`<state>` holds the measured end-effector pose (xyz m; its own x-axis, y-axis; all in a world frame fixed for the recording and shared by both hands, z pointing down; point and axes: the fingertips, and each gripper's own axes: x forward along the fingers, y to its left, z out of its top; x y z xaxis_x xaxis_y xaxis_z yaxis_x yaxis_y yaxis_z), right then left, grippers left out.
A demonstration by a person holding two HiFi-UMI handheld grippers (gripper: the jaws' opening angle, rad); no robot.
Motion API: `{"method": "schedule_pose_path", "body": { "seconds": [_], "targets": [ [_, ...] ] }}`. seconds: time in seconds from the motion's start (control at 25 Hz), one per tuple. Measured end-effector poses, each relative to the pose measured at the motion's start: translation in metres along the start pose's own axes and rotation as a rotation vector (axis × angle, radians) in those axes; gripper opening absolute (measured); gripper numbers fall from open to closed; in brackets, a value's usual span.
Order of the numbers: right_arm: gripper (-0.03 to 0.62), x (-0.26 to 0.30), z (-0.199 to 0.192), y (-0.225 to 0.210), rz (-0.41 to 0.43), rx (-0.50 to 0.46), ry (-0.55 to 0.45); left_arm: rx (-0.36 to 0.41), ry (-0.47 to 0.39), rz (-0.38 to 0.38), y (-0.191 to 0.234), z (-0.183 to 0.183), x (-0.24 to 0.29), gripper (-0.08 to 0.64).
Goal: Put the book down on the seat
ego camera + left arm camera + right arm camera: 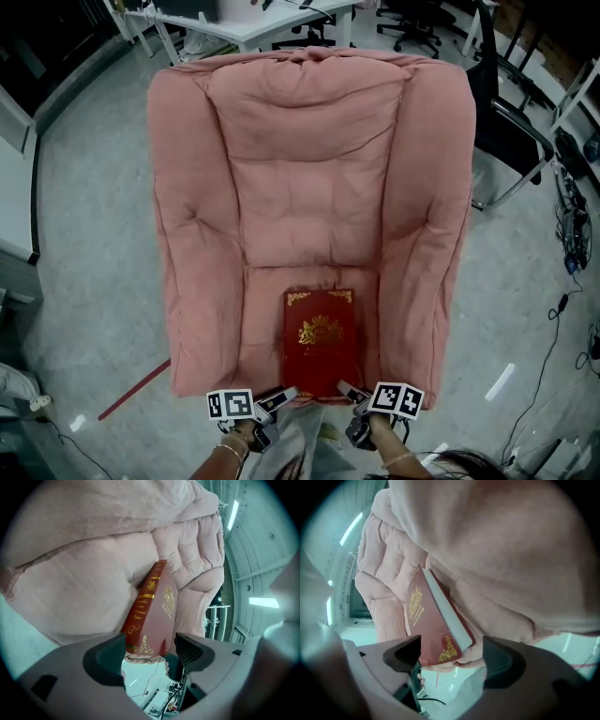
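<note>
A dark red book (320, 339) with gold ornament lies flat on the seat (262, 319) of a pink padded armchair, its cover up and its near edge at the seat's front. My left gripper (281, 397) is at the book's near left corner and my right gripper (349, 389) at its near right corner. In the left gripper view the book (152, 606) has its spine corner between the spread jaws of the gripper (147, 653), with gaps on both sides. In the right gripper view the book's (429, 620) page-side corner sits likewise inside the open gripper (451, 660).
The armchair's thick arms (187, 281) flank the seat on both sides. Behind the chair stands a white desk (253, 23). A black office chair (506, 122) and cables (572, 225) are on the right. A red stick (136, 389) lies on the grey floor at left.
</note>
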<state>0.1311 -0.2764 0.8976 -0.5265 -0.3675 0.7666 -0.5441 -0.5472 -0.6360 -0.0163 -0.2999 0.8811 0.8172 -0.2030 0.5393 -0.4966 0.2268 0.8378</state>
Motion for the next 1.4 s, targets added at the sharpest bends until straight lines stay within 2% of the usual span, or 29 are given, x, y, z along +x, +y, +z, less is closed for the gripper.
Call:
{"method": "schedule_pose_path", "body": {
  "seconds": [0.28, 0.52, 0.72, 1.0, 1.4],
  "targets": [
    [0.394, -0.017, -0.019, -0.007, 0.030, 0.002, 0.015, -0.009, 0.001, -0.036, -0.002, -0.013, -0.008, 0.331],
    [0.394, -0.036, -0.037, -0.005, 0.103, 0.029, 0.058, 0.005, 0.025, -0.032, -0.003, -0.044, -0.013, 0.317],
    [0.394, -0.060, -0.046, 0.002, 0.136, -0.002, 0.056, -0.033, 0.027, -0.037, -0.008, -0.073, -0.020, 0.293],
    [0.393, -0.100, -0.057, 0.027, 0.204, -0.030, 0.062, 0.006, 0.048, -0.068, -0.041, -0.094, -0.034, 0.255],
    [0.393, -0.155, -0.082, 0.063, 0.298, -0.074, 0.080, 0.022, -0.016, -0.104, -0.089, -0.110, -0.065, 0.235]
  ]
}}
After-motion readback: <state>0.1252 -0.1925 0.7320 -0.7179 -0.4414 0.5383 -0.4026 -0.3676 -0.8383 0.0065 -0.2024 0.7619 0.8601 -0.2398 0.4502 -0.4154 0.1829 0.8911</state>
